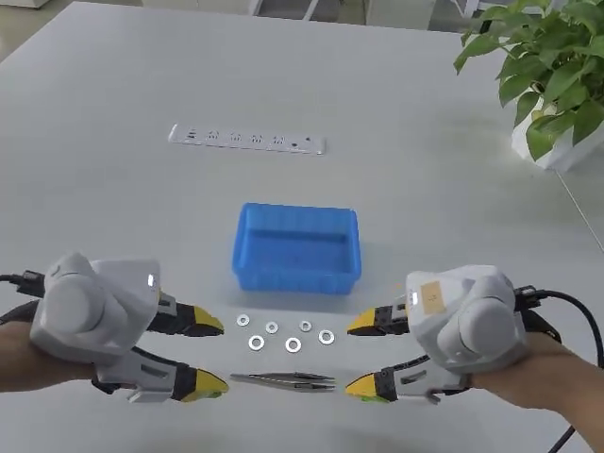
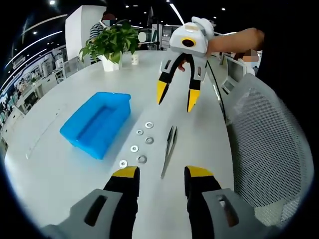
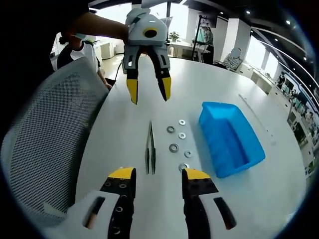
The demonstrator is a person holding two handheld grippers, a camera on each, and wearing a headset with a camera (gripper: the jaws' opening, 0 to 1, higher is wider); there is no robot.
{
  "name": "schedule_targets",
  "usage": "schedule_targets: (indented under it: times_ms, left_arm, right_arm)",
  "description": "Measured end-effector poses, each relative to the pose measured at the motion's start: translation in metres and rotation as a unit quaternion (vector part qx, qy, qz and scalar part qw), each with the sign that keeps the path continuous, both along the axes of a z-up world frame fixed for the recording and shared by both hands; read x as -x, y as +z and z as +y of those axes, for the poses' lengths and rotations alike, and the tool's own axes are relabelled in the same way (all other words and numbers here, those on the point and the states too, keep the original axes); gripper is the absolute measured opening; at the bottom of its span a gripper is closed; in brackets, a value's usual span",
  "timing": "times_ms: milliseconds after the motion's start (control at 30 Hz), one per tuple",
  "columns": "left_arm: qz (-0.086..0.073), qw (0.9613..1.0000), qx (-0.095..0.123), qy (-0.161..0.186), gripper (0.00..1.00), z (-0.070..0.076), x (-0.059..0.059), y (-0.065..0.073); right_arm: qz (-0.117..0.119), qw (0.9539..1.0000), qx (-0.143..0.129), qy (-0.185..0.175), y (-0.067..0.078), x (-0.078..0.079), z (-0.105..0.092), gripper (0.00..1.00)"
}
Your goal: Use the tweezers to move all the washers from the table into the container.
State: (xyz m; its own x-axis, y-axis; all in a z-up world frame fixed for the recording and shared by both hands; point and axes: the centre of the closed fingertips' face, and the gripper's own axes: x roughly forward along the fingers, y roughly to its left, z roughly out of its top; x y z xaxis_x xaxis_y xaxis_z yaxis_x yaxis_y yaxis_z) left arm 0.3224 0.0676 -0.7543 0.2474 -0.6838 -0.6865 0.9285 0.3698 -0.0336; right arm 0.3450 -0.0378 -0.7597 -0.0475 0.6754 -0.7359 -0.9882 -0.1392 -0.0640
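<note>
Tweezers (image 1: 283, 380) lie on the surface (image 1: 113, 208) between the open, empty left hand-held gripper (image 1: 224, 356) and right hand-held gripper (image 1: 348, 357), washers (image 1: 293, 345) just beyond, container (image 1: 296, 280) past those.

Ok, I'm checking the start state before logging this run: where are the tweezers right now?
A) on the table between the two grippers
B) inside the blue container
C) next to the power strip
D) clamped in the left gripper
A: the tweezers lie flat on the table between the open left gripper and right gripper, on the person's side of the washers, held by neither.
</note>
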Motion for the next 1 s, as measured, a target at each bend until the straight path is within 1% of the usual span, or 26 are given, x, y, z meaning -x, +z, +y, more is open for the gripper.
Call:
schedule_targets:
  times_ms: [33, 133, 233, 367, 533, 633, 700, 833, 933, 1000]
  left_arm:
    - [-0.002, 1.0000, -0.004, -0.004, 0.37, 0.000, -0.001, -0.002]
    - [0.001, 0.9999, -0.011, -0.010, 0.33, -0.001, -0.002, -0.008]
    - [0.001, 0.9996, -0.022, -0.020, 0.29, -0.002, -0.002, -0.013]
    - [0.005, 0.9989, -0.034, -0.032, 0.26, -0.004, -0.001, -0.019]
    - [0.005, 0.9974, -0.051, -0.050, 0.21, -0.004, -0.003, -0.028]
    - [0.006, 0.9965, -0.059, -0.059, 0.18, -0.005, -0.004, -0.033]
    - [0.010, 0.9957, -0.064, -0.066, 0.16, -0.006, -0.003, -0.036]
    - [0.016, 0.9935, -0.079, -0.081, 0.13, -0.003, -0.002, -0.043]
    - [0.017, 0.9917, -0.089, -0.091, 0.11, -0.003, -0.002, -0.047]
    - [0.018, 0.9910, -0.091, -0.097, 0.09, -0.004, 0.000, -0.048]
  right_arm:
    - [0.000, 1.0000, 0.002, 0.006, -0.002, 0.001, 0.002, 0.36]
    - [0.002, 0.9998, 0.006, 0.016, -0.005, 0.003, 0.006, 0.33]
    - [0.002, 0.9995, 0.013, 0.030, -0.010, 0.006, 0.012, 0.30]
    - [-0.001, 0.9986, 0.026, 0.046, -0.018, 0.009, 0.018, 0.27]
    - [0.003, 0.9974, 0.035, 0.064, -0.027, 0.013, 0.026, 0.22]
    - [0.001, 0.9968, 0.040, 0.069, -0.033, 0.013, 0.029, 0.21]
    - [0.001, 0.9968, 0.041, 0.069, -0.035, 0.013, 0.031, 0.20]
    - [0.007, 0.9966, 0.044, 0.070, -0.038, 0.013, 0.034, 0.19]
    - [0.010, 0.9965, 0.045, 0.070, -0.039, 0.014, 0.035, 0.17]
    - [0.009, 0.9967, 0.044, 0.068, -0.040, 0.013, 0.036, 0.17]
